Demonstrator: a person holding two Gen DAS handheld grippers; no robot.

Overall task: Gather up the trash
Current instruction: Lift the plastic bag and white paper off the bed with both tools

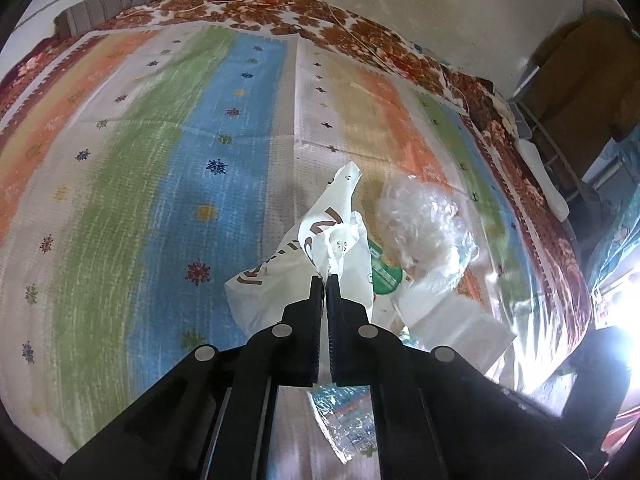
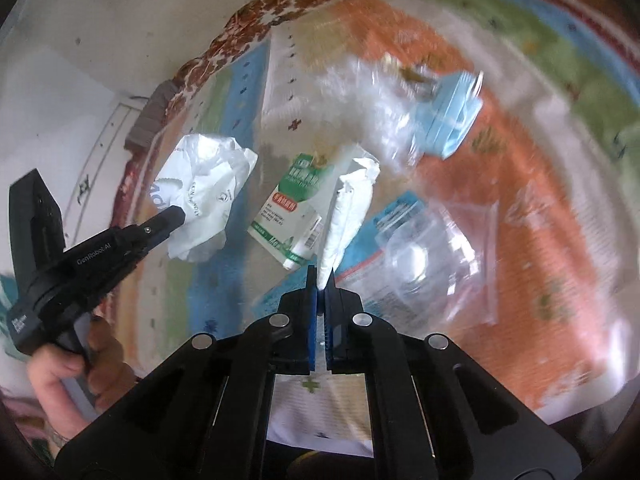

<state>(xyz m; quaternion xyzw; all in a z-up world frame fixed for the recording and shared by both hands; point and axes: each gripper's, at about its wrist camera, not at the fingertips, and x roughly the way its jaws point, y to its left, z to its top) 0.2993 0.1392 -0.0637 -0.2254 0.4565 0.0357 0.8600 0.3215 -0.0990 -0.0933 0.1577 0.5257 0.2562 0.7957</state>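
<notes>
My left gripper (image 1: 325, 277) is shut on a crumpled white plastic bag with brown print (image 1: 308, 256), lifted a little off the striped bedspread (image 1: 160, 160). In the right wrist view that same white bag (image 2: 204, 196) hangs from the left gripper (image 2: 176, 213), held by a person's hand (image 2: 68, 364). My right gripper (image 2: 321, 280) is shut on a long white wrapper (image 2: 348, 208) that stands up from its blue pads. A green-and-white carton (image 2: 290, 212) lies just left of the wrapper. The picture is blurred on the right.
Clear crumpled plastic (image 1: 424, 224) and a flat clear bag (image 1: 452, 320) lie to the right of the left gripper. A blue face mask (image 2: 452, 120) and clear packaging (image 2: 432, 256) lie beyond the right gripper. A floral blanket (image 1: 280, 4) edges the bed by the wall.
</notes>
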